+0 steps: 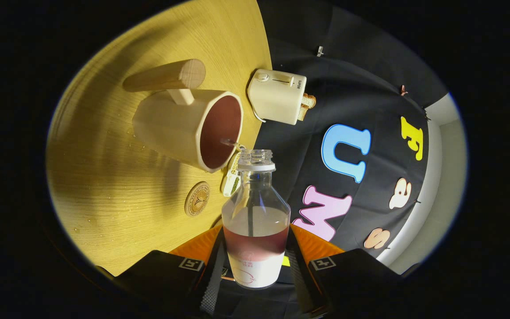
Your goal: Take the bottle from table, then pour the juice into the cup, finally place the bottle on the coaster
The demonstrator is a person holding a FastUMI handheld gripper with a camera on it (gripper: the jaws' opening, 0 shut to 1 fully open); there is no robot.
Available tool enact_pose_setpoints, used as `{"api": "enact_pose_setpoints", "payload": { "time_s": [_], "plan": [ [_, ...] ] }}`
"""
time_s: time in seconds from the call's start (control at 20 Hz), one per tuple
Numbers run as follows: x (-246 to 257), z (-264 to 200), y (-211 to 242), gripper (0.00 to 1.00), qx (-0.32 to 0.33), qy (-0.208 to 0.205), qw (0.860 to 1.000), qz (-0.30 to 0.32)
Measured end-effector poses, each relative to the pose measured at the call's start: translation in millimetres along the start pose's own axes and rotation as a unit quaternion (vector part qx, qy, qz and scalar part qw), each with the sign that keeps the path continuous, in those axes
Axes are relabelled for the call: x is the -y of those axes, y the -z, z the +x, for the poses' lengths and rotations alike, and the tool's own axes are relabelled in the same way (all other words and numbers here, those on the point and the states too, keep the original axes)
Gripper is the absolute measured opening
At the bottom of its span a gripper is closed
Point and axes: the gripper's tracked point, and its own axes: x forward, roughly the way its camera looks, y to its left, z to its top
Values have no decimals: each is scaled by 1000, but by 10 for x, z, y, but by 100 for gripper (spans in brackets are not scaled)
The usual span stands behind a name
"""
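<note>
The wooden tabletop carries a big cup with a wooden handle, and there is red juice inside it. Near the cup stands a cream toaster with toast poking out; its small lettering is too tiny to read. The tool pinches the bottle from both sides, tipped toward the cup, still part full of red juice. A round coaster lies just beside the bottle.

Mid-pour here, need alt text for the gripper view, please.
The gripper is shut on a tilted clear bottle, its open mouth at the rim of a cream cup holding red juice. A round coaster lies on the wooden table beside the cup; a toaster stands beyond.
</note>
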Motion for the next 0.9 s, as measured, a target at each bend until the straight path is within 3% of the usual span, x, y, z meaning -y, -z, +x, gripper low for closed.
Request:
{"api": "enact_pose_setpoints", "payload": {
  "time_s": [0.9],
  "plan": [
    [58, 36, 8, 72, 9, 4, 1000, -24]
  ]
}}
